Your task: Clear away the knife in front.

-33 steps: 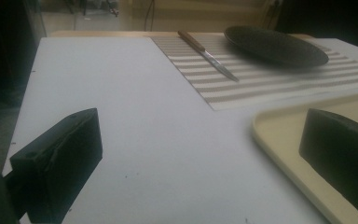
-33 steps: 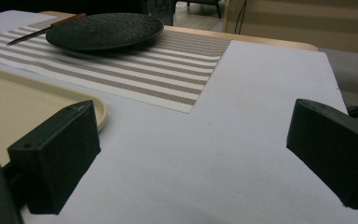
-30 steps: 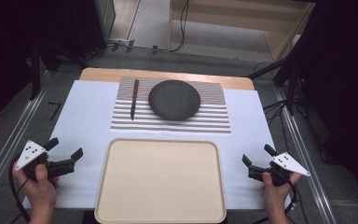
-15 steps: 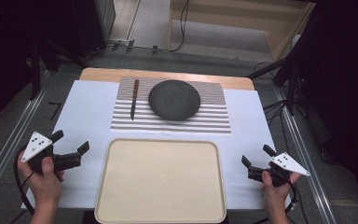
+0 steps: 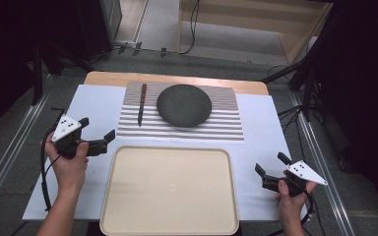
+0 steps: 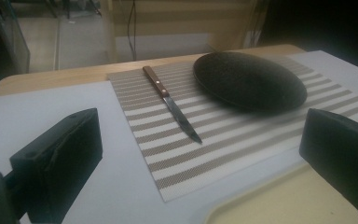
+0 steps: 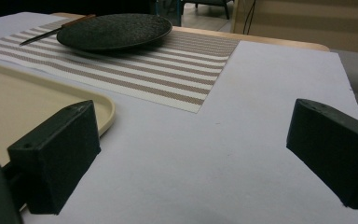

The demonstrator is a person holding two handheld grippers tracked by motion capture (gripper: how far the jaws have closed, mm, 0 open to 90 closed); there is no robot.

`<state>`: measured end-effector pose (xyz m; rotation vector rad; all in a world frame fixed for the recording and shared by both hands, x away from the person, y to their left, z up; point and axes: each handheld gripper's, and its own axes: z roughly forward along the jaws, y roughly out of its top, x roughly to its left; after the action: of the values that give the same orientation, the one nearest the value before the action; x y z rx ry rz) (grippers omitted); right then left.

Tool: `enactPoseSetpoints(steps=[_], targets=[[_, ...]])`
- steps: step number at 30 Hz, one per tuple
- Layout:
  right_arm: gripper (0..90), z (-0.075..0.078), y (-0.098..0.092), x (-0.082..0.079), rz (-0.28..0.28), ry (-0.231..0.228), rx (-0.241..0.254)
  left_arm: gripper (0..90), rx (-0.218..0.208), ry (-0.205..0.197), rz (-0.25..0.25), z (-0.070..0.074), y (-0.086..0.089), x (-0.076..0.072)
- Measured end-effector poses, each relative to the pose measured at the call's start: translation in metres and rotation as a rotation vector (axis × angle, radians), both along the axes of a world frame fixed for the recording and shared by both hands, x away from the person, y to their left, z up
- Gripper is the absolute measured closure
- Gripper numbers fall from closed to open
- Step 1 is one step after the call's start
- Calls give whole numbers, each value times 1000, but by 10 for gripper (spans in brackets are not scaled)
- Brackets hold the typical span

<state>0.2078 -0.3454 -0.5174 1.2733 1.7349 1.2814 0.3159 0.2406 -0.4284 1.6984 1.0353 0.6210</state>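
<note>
**Nothing lifted yet: we are at the approach stage**

Both of our hand-held grippers are empty, so the work shown here has hardly begun. The left hand-held gripper (image 5: pixel 98 133) hovers over the white sheet at the left edge of the cream tray (image 5: pixel 170 223), jaws spread wide, and its own view looks straight along them at the knife (image 6: pixel 171 102). That knife lies flat on the striped placemat (image 5: pixel 226 125), wooden handle toward the far edge of the bench (image 5: pixel 103 77), blade tip pointing back toward us, just beside the dark plate (image 5: pixel 184 104) but apart from it. The plate rests on the same mat, untouched.

The right hand-held gripper (image 5: pixel 270 167) sits low near the right corner of the tray, jaws likewise apart and holding nothing (its view shows bare white sheet between them, with the tray corner to one side).

We judge the knife to be the likely first pick, since the left jaws are aimed at it, though from this angle we cannot be sure it is not the plate. The tray holds nothing. Still to do, as we read it: close the gap to the mat, grip the knife, and carry it and the plate wherever they belong, probably onto the tray.
</note>
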Motion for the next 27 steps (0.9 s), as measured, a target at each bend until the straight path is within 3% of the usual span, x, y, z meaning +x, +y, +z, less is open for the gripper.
enactPoseSetpoints(steps=[13, 27], targets=[[14, -1, 1, 1, 0, 0, -7, 0, -9, 20, 9, 2, -6, 39], [15, -1, 2, 1, -3, 4, -8, 0, 5, 52, -8, 2, -29, 83]])
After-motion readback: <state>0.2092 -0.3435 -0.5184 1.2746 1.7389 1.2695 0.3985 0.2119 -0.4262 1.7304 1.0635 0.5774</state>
